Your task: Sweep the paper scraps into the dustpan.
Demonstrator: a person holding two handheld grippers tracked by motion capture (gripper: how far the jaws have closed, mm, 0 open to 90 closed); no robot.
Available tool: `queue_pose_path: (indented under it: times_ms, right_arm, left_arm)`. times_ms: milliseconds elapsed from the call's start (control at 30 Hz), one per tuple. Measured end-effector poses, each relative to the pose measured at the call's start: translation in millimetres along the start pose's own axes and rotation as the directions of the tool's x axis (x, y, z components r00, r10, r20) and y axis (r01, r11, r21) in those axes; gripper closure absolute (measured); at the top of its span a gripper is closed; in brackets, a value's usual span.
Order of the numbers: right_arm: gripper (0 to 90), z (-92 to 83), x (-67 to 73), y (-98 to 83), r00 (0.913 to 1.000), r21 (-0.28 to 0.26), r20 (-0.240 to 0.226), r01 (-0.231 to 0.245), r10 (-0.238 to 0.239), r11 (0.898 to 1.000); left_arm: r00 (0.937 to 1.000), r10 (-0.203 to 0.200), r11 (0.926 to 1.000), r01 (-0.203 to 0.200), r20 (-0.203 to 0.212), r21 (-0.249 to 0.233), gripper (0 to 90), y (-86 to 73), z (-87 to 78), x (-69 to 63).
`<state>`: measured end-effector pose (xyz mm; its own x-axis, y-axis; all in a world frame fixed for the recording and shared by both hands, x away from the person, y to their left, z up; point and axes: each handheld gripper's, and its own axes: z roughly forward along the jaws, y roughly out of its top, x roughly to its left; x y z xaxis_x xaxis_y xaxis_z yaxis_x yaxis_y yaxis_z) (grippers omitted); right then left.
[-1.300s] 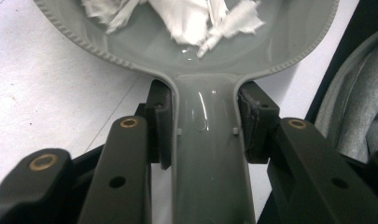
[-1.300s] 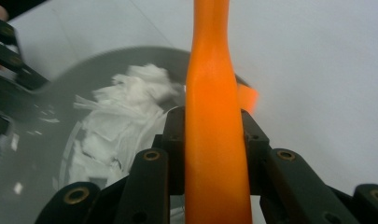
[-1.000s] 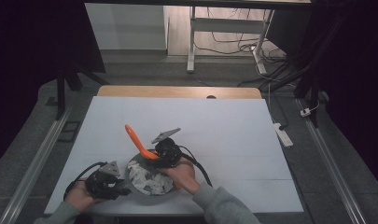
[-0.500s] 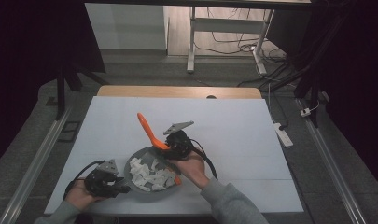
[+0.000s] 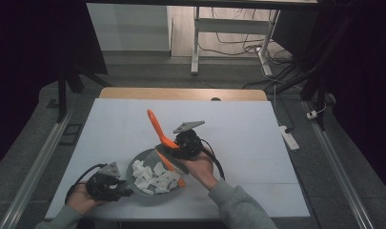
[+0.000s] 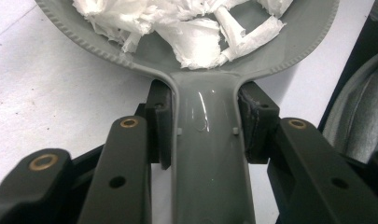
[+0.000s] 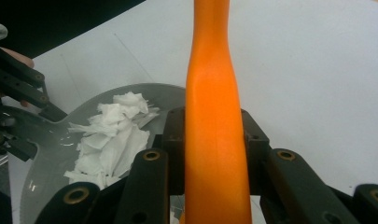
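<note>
A grey dustpan (image 5: 136,164) lies flat near the table's front edge, with torn white paper scraps (image 5: 152,177) piled in it. My left gripper (image 5: 119,188) is shut on the dustpan's handle (image 6: 210,158) and the scraps (image 6: 191,32) lie just beyond the jaws. My right gripper (image 5: 174,148) is shut on an orange brush handle (image 5: 156,126) that slants up and away to the left. The brush's lower end reaches over the pan's right side. In the right gripper view the orange handle (image 7: 214,107) runs between the jaws, with the pan (image 7: 46,154) and scraps (image 7: 112,135) at lower left.
The white table top (image 5: 238,124) stretches out behind and to the right of the pan. A wooden strip (image 5: 181,93) edges its far side. A white power strip (image 5: 288,136) lies on the floor by the right edge. A grey sleeve (image 5: 238,207) comes in from the bottom.
My right gripper has carried the orange brush to the right and farther from me, off the middle of the pan. The left gripper and the dustpan have hardly moved.
</note>
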<state>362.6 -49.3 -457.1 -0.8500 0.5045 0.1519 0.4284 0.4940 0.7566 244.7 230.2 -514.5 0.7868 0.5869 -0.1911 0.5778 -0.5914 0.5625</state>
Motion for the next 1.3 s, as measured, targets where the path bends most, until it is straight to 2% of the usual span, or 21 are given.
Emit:
queue_pose_path:
  times_ms: [67,800,1100,1300]
  right_arm:
    - [70.4,-3.3,-3.1,-0.1,0.9998,-0.013,0.021,-0.001,0.002,1.0]
    - [70.4,-36.1,-33.7,-17.3,0.9946,-0.037,0.083,-0.059,0.062,0.998]
    - [70.4,-57.5,-43.0,-29.9,0.9915,-0.044,0.106,-0.07,0.075,0.997]
    - [70.4,-69.5,-52.2,-41.8,0.9891,-0.041,0.114,-0.089,0.093,0.995]
  left_arm:
    - [1.0,-0.002,1.0,0.002,-0.003,-0.001,61.5,-0.1,-0.3,0.3]
    - [0.9979,-0.057,0.9975,0.056,-0.031,-0.042,61.4,0.1,-5.2,3.3]
    - [0.9924,-0.106,0.9929,0.103,-0.062,-0.059,61.5,1.5,-6.5,5.1]
    - [0.9865,-0.142,0.9879,0.136,-0.081,-0.074,61.5,3.5,-7.2,6.5]
